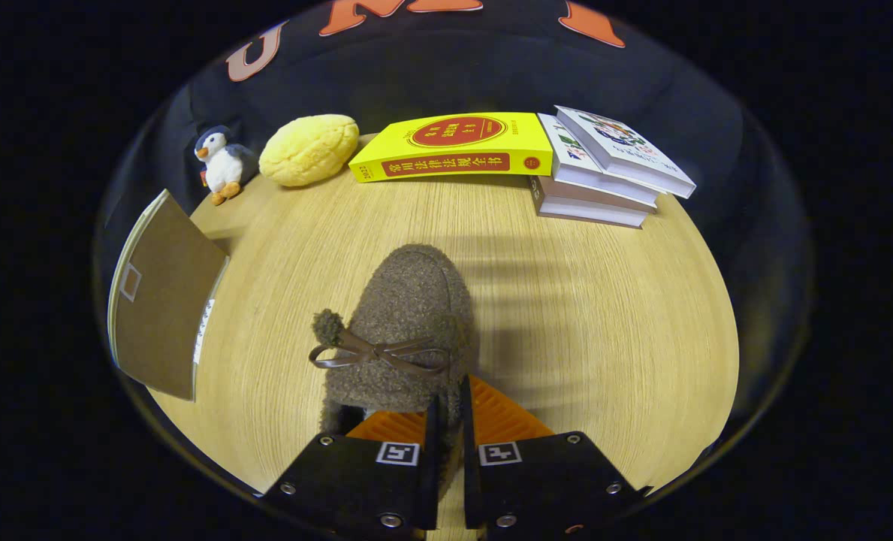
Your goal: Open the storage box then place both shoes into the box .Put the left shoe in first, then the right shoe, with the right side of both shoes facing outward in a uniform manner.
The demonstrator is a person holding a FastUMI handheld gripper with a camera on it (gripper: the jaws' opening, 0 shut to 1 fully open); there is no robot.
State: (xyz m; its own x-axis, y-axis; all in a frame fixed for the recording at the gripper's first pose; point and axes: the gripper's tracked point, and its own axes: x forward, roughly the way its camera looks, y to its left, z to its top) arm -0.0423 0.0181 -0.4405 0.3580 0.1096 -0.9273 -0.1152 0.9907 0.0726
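A: How do the jaws of the gripper [446, 421] stand?

B: Nearly together, clamped on the heel edge of the fuzzy brown shoe [405, 330]. One finger sits inside the shoe's opening, the other outside, pinching the collar wall.

A: And the shoe itself?

B: It points away from the gripper, toe toward the yellow book [454, 146], sole seemingly on the wooden surface [604, 315]. It has a thin bow [382, 352] across the top.

A: How would it handle?

B: It looks light and soft, a plush slipper. The collar will likely fold under the pinch, so the toe may droop or swing. The fleece should not slip.

A: The box?

B: Left of the shoe stands a brown panel [164, 300], possibly the box's open lid; that cannot be confirmed.
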